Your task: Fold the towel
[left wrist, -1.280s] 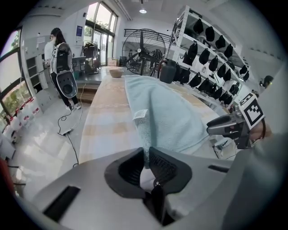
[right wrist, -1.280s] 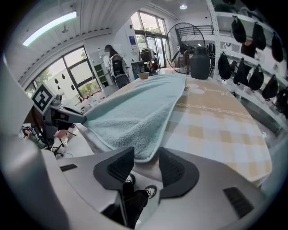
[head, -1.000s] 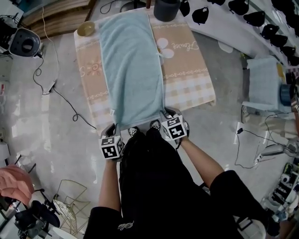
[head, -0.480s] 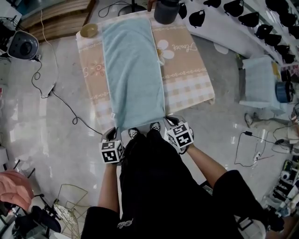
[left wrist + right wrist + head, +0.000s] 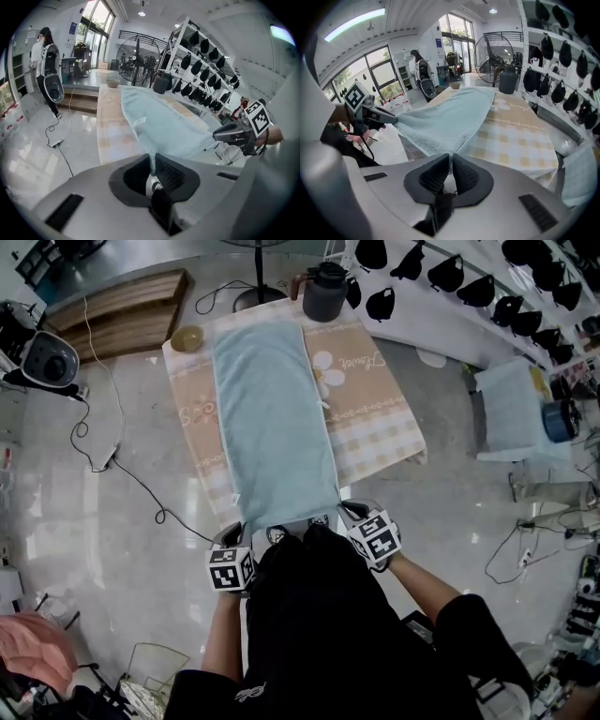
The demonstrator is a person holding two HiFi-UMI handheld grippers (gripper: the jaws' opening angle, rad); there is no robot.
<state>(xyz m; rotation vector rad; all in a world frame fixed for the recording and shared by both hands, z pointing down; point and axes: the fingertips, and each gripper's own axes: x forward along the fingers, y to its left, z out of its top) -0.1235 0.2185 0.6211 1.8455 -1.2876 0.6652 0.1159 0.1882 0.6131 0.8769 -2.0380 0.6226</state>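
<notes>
Two near corners of the towel [image 5: 277,418] are pinched: the left claw [image 5: 151,161] and the right claw [image 5: 450,161] each clench one, which only the gripper views show. The head view shows the rest lying lengthwise on the table [image 5: 375,427] toward 12 o'clock, with a jug [image 5: 323,292] beyond and a bowl [image 5: 187,337] at 11.

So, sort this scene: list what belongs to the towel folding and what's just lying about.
Job: towel, its near corners pinched by left gripper and right gripper; cloth-covered table under it.
Lying about: dark jug, small bowl, both at the far end.
</notes>
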